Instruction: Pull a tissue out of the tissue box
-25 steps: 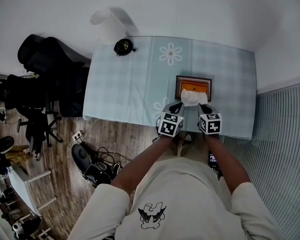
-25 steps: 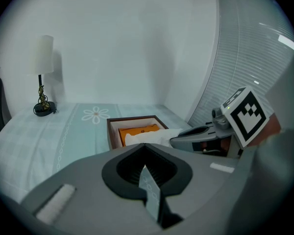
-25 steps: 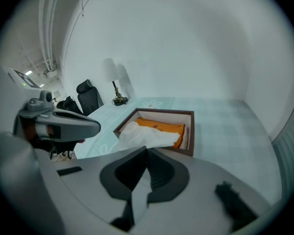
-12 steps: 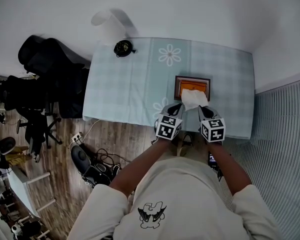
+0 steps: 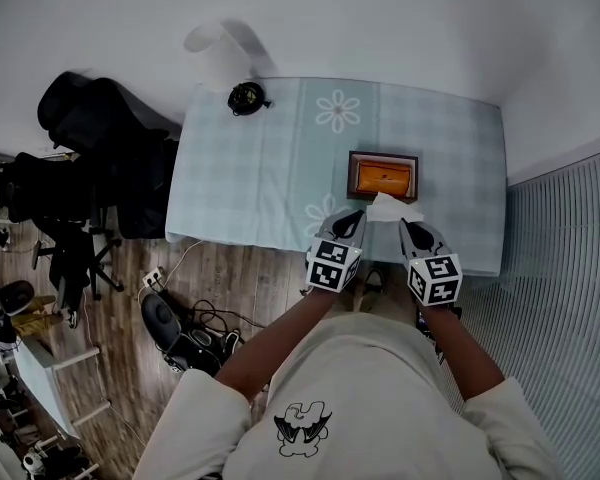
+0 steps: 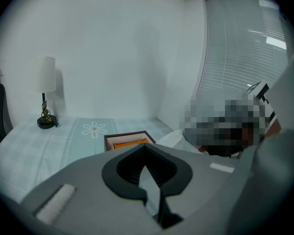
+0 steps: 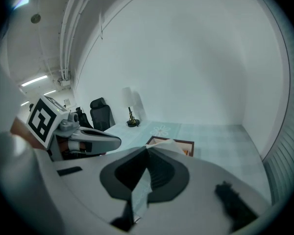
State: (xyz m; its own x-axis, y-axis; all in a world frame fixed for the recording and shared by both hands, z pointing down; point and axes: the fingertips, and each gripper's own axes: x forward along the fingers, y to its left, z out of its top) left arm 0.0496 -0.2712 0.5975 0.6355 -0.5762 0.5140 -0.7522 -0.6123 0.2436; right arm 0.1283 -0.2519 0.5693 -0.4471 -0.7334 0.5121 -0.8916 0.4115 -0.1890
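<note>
Change: both grippers have drawn back from the tissue box (image 5: pixel 383 155) toward the person since the earlier frames, and the tissue (image 5: pixel 388 207) has come away from over the opening, so the orange inside now shows whole.
Right gripper (image 5: pixel 408 225): jaws closed on the tissue, which pokes out at the tips and trails back between them.
Left gripper (image 5: pixel 352 214): jaws together at the tips with nothing between them; it is held just off the box's near left corner, beside the tissue.
Tissue: white and crumpled, held up at the near edge of the box, between the two grippers; whether it still touches the box cannot be told.
Tissue box: dark wooden frame, standing flat on the table (image 5: pixel 250 178).
Table: covered in a pale blue checked cloth with daisy prints, one daisy beyond the box and one to its near left.
Lamp (image 5: pixel 246 95): black base and white shade, beyond the box to the left, at the table's far corner.
Office chair (image 5: pixel 90 118): black, on the wooden floor well to the left of the box.
Blinds (image 5: pixel 570 268): to the right of the box, past the table's end.
</note>
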